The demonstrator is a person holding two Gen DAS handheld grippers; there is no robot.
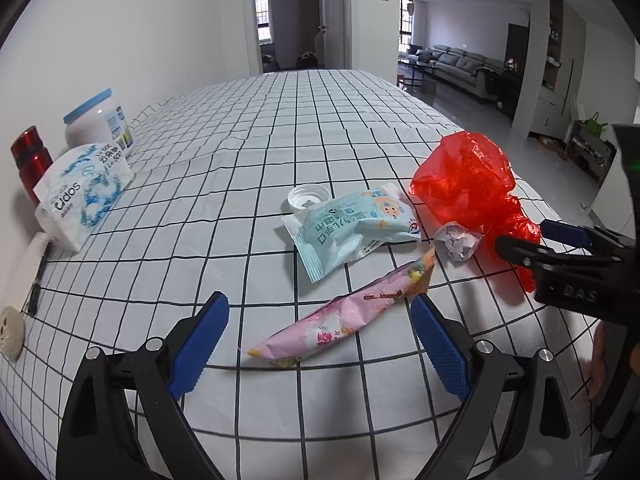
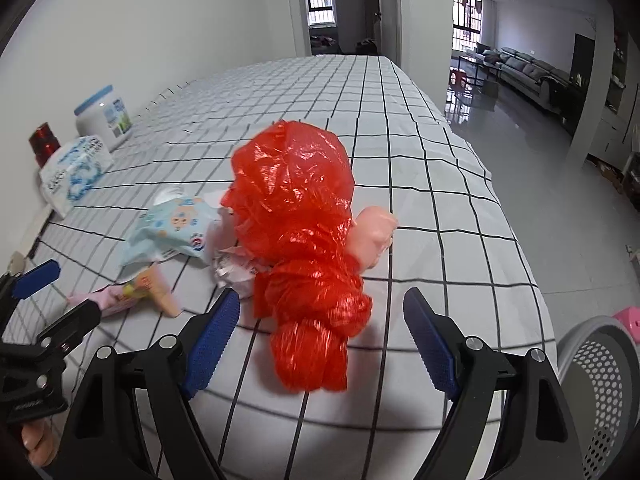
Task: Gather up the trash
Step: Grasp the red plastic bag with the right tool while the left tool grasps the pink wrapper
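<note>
On the checked tablecloth (image 1: pixel 280 128) lie a pink snack wrapper (image 1: pixel 340 320), a light blue wrapper (image 1: pixel 352 228), a white bottle cap (image 1: pixel 308 197), a crumpled paper ball (image 1: pixel 458 240) and a red plastic bag (image 1: pixel 468 184). My left gripper (image 1: pixel 320 344) is open, low over the table, with the pink wrapper between its fingers. My right gripper (image 2: pixel 320 340) is open around the knotted end of the red bag (image 2: pixel 304 240); it shows in the left wrist view (image 1: pixel 532 240) too. The blue wrapper (image 2: pixel 172 232), pink wrapper (image 2: pixel 140 288) and paper ball (image 2: pixel 236 272) lie to its left.
By the left wall stand a red bottle (image 1: pixel 30 160), a white jar with a blue lid (image 1: pixel 98 120), a tissue pack (image 1: pixel 84 192) and a power strip (image 1: pixel 20 292). A grey mesh bin (image 2: pixel 600 372) stands beside the table at the right. A pink object (image 2: pixel 374 236) sits behind the red bag.
</note>
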